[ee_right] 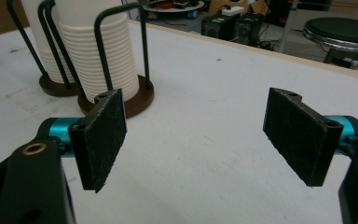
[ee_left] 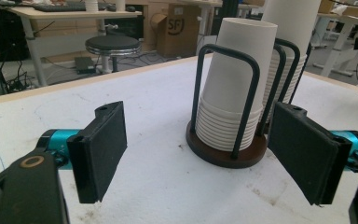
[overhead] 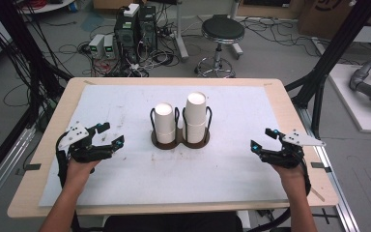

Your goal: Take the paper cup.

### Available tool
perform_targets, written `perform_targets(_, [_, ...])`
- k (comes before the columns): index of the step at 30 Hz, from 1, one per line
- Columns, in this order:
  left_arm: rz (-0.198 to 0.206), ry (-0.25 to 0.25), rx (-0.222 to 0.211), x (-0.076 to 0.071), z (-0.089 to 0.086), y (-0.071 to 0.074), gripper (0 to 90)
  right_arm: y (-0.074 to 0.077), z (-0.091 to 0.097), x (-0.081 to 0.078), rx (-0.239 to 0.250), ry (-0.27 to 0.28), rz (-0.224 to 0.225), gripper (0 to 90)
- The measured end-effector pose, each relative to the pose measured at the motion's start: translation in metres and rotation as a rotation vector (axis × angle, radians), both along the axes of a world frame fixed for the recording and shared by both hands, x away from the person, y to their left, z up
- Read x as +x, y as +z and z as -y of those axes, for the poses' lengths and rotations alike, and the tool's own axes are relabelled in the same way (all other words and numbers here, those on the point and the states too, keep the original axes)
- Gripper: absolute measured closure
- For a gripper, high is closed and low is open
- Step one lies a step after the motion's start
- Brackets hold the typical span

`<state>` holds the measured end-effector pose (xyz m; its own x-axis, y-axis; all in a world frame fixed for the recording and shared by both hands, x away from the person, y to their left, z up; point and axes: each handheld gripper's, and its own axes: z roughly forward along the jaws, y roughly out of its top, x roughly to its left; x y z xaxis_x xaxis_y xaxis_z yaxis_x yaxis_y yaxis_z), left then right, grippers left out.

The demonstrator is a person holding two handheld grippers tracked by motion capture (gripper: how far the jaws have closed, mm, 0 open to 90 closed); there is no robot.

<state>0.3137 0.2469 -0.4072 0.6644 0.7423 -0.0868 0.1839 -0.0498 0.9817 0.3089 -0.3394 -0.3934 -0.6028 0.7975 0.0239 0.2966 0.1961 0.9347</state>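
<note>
Two stacks of paper cups [overhead: 179, 121] are kept in a wire holder [overhead: 180, 139] mid-surface [overhead: 125, 183]. Left tongs [overhead: 111, 135] and right tongs [overhead: 262, 138] are held either side of the holder — both spread wide, empty.

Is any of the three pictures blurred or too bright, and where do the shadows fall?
High view: even, soft light, slightly soft focus; the cup stacks cast only faint shadows on the white mat. Left gripper view: sharp on the cup holder; the upper right background is washed out. Right gripper view: the black pads are sharp, with scratches visible; the stool behind is a little soft.
</note>
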Motion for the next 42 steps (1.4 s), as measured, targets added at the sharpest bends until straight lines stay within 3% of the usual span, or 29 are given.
perform_targets(5, [-0.002,-0.002,0.005,-0.003,0.001,-0.002,19.9,0.004,-0.017,0.004,0.003,0.035,0.012,22.1])
perform_targets(8, [-0.005,-0.004,0.01,-0.003,0.001,-0.002,19.9,0.011,-0.033,0.005,0.026,0.068,0.051,25.9])
perform_targets(13, [-0.007,-0.002,0.01,-0.003,0.001,-0.003,19.9,0.018,-0.049,0.01,0.047,0.093,0.08,30.3])
perform_targets(20, [-0.011,-0.001,0.005,-0.003,0.001,-0.003,19.9,0.025,-0.085,0.016,0.028,0.179,0.082,47.1])
perform_targets(22, [-0.01,0.0,0.004,-0.002,0.001,-0.003,19.9,0.024,-0.096,0.018,0.046,0.21,0.071,54.5])
perform_targets(26, [-0.014,-0.001,0.002,-0.002,0.002,-0.003,19.9,0.025,-0.108,0.018,0.061,0.26,0.064,60.8])
perform_targets(29, [-0.014,-0.001,0.005,-0.002,0.002,-0.003,19.9,0.026,-0.119,0.018,0.026,0.284,0.082,69.0])
perform_targets(31, [-0.016,-0.006,0.006,-0.001,0.002,-0.003,20.1,0.025,-0.128,0.02,-0.004,0.304,0.077,83.1])
perform_targets(34, [-0.021,-0.005,0.003,-0.001,0.002,-0.004,20.1,0.025,-0.133,0.021,-0.021,0.314,0.078,89.0])
perform_targets(42, [-0.024,-0.005,0.006,-0.002,0.002,-0.005,20.2,0.027,-0.15,0.024,-0.052,0.341,0.075,90.0])
